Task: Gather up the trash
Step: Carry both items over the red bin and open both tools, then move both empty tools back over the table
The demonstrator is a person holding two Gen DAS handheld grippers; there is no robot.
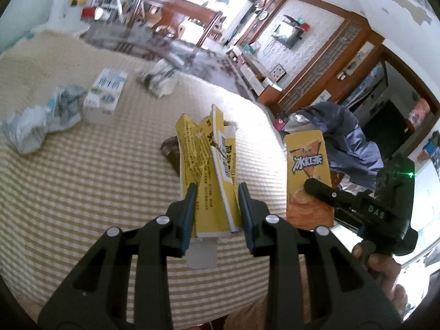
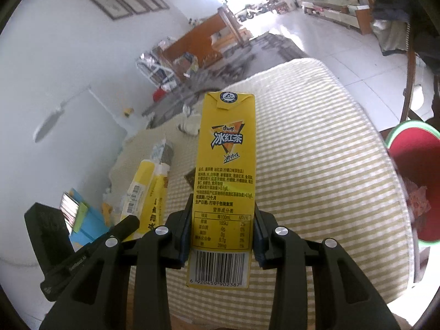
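Observation:
My left gripper (image 1: pixel 217 189) is shut on a crumpled yellow medicine box (image 1: pixel 209 170), held above the striped tablecloth (image 1: pixel 82 192). My right gripper (image 2: pixel 222 209) is shut on a yellow iced-tea carton (image 2: pixel 227 165), held upright; the carton also shows in the left wrist view (image 1: pixel 305 170) at the right. The medicine box shows in the right wrist view (image 2: pixel 148 192) at lower left. A red bin (image 2: pixel 415 181) with some wrappers inside stands at the right, beside the table.
A white milk carton (image 1: pixel 106 93), crumpled paper and plastic (image 1: pixel 41 118) and a small dark wrapper (image 1: pixel 170 151) lie on the table. A chair with blue clothes (image 1: pixel 343 137) stands past the table's right edge.

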